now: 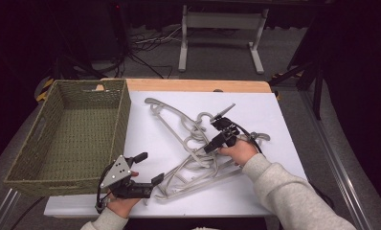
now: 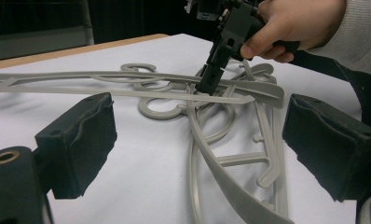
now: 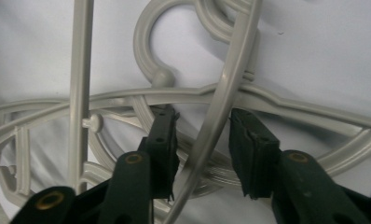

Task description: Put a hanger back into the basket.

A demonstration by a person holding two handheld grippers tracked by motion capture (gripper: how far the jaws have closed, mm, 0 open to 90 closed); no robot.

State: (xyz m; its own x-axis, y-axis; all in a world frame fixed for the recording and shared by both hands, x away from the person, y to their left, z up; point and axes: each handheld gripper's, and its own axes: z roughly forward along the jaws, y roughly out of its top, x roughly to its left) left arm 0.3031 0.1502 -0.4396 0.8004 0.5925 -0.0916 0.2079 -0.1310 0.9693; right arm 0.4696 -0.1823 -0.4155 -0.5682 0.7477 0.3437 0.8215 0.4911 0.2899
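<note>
Several grey plastic hangers (image 1: 193, 160) lie tangled in a pile on the white table top (image 1: 260, 112). My right gripper (image 1: 210, 146) points down into the middle of the pile. In the right gripper view its jaws (image 3: 203, 119) straddle one curved hanger bar (image 3: 221, 100), with a gap left on one side, so it is open. The left gripper view shows that gripper (image 2: 207, 86) tip-down on the hangers (image 2: 230, 95). My left gripper (image 1: 149, 168) rests near the front edge, level with the table, jaws wide open (image 2: 200, 116), aimed at the near end of the pile and holding nothing.
A green woven basket (image 1: 122, 120) with nothing showing inside stands on the table's left side, just beside the left gripper. A wooden strip (image 1: 198, 85) runs along the far edge. Bare white surface lies right of the pile. A metal stand (image 1: 222, 21) and cables are on the floor beyond.
</note>
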